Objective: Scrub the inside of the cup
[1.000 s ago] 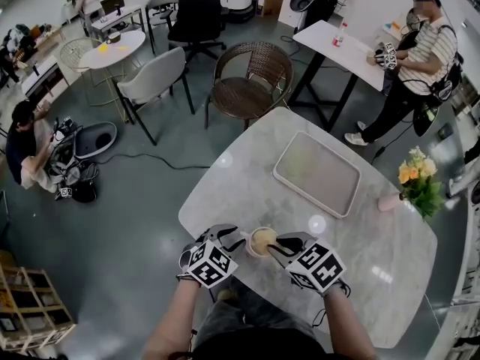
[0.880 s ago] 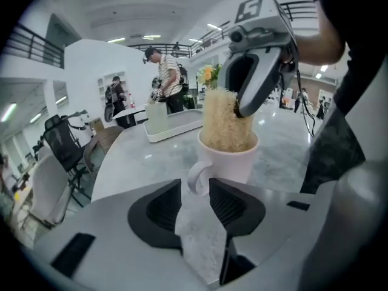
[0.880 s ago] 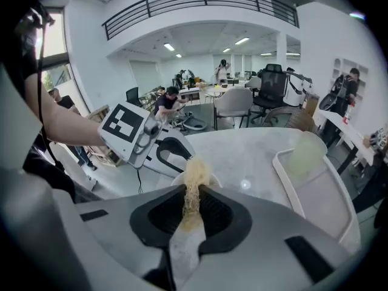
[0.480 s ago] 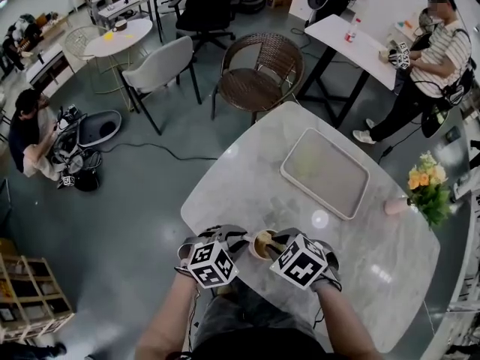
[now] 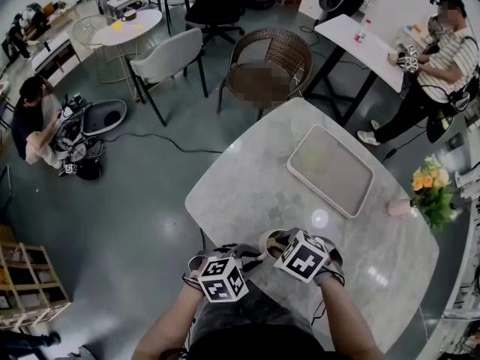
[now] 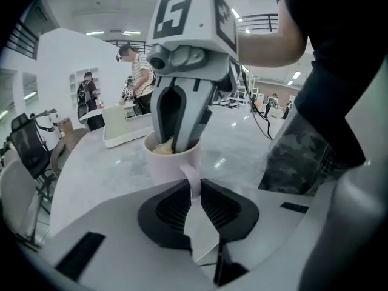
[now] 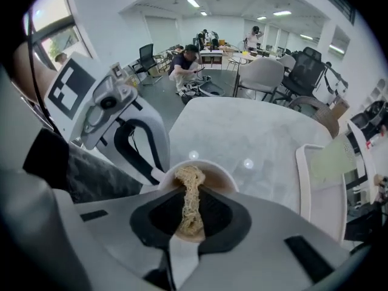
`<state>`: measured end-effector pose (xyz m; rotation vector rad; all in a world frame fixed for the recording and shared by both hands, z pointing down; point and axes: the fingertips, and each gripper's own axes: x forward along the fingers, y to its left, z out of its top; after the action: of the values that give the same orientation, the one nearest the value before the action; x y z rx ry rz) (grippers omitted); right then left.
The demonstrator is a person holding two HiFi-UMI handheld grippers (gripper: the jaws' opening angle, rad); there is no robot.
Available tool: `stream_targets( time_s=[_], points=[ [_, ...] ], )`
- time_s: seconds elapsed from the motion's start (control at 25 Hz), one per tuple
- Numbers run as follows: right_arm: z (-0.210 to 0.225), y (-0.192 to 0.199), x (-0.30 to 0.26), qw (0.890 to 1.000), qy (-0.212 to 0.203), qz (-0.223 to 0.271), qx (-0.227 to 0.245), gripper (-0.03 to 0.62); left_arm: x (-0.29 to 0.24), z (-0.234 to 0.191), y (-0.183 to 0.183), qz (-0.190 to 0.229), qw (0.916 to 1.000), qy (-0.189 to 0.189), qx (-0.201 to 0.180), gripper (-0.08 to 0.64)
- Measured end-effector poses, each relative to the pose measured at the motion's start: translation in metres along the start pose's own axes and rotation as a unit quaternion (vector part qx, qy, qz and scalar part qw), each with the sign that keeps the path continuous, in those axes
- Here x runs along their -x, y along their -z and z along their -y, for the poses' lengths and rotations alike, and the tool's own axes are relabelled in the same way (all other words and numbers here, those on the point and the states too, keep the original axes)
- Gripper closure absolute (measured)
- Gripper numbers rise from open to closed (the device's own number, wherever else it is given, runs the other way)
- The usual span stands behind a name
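At the far left a person in a dark top [image 5: 31, 122] crouches on the grey floor beside some equipment, and further in stand a pale grey moulded chair [image 5: 171, 57] and a brown wicker armchair [image 5: 289, 51]. In front of these is the pale marble-topped table with rounded corners [image 5: 255, 178]. At its near edge the left hand-held gripper [image 5: 253, 255], which carries a cube with square markers, reaches in from the left. Its own view shows the two black pads of the left gripper [image 6: 193, 183] pressed against the curved handle [image 6: 192, 176] of the pale pinkish-white ceramic cup [image 6: 170, 162]; the jaws have just been closing on that handle, which is now pinched between them. The cup [image 5: 265, 238] is upright at the table's near edge, between the two grippers. From the right, the right hand-held gripper [image 5: 282, 244] points steeply down, with its tips inside the cup's mouth [image 6: 176, 141]. In its own view the right gripper [image 7: 191, 193] is clamped on a tan, stringy fibre scrubber [image 7: 189, 183] that runs down into the brownish inside of the cup [image 7: 213, 176]. Further right on the table, well apart from the cup, lies a white rectangular tray [image 5: 294, 169] with something pale green in it. Near the table's right edge a bunch of orange and yellow flowers [image 5: 429, 190] stands in a small pink vase [image 5: 399, 207]. Beyond them a person in a striped shirt [image 5: 450, 51] stands at another white table.
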<state>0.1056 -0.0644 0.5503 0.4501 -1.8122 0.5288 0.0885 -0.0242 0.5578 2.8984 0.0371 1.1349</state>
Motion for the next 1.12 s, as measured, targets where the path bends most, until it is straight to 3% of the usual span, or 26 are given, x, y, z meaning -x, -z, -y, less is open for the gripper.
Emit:
stream_targets(
  time_s=[0.2,0.4,0.6,0.84,1.0,1.12],
  points=[
    [-0.002,0.003,0.008,0.996,-0.037,0.043,-0.071,0.532,-0.012,0.027,-0.010,0.010,0.9997,0.023,-0.008,0.502],
    [-0.013,-0.008,0.023,0.983,-0.083,0.105,-0.129,0.531,-0.024,0.049,-0.018,0.019,0.9992,0.032,-0.013,0.517],
    [-0.013,-0.005,0.028,0.989,-0.057,0.094,-0.100,0.531,-0.029,0.048,-0.033,0.039,0.9989,0.011,0.022,0.517],
    [-0.017,-0.001,0.025,0.994,-0.050,0.070,-0.064,0.531,-0.035,0.050,-0.030,0.024,0.9984,-0.016,0.048,0.517],
    [-0.019,0.000,0.021,0.995,-0.051,0.065,-0.061,0.531,-0.027,0.052,-0.020,0.025,0.9963,0.007,0.081,0.517],
    [-0.019,0.002,0.019,0.995,-0.052,0.063,-0.059,0.531,-0.017,0.055,-0.009,0.019,0.9958,0.035,0.083,0.517]
  ],
)
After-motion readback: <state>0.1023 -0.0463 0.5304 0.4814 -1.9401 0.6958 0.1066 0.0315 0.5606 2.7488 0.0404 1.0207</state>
